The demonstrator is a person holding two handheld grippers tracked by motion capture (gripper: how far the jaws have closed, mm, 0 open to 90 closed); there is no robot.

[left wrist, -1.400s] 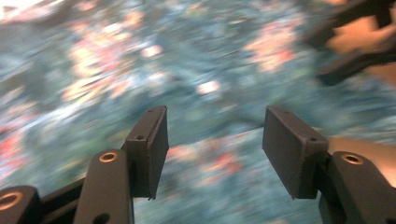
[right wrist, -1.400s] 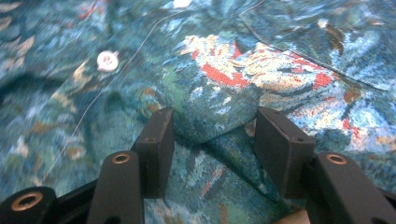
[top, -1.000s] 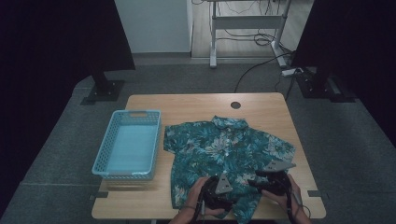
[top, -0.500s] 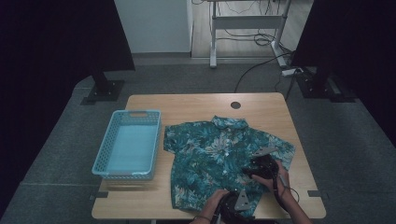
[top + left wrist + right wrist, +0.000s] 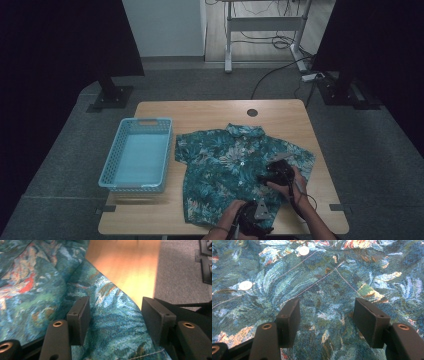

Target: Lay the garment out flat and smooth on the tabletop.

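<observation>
The floral shirt (image 5: 230, 165) lies collar-to-hem toward the worktop's near edge; left tool (image 5: 248, 221), wide and empty, straddles the hem; right tool (image 5: 264, 176), just opened, is empty.

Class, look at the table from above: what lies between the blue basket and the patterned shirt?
Nothing: in the high view, bare table separates basket from shirt.

Your left gripper (image 5: 113, 322) held its jaws apart over the floral shirt (image 5: 37, 285), whose hem edge lay between them, the wooden table (image 5: 130, 265) beyond.
</observation>
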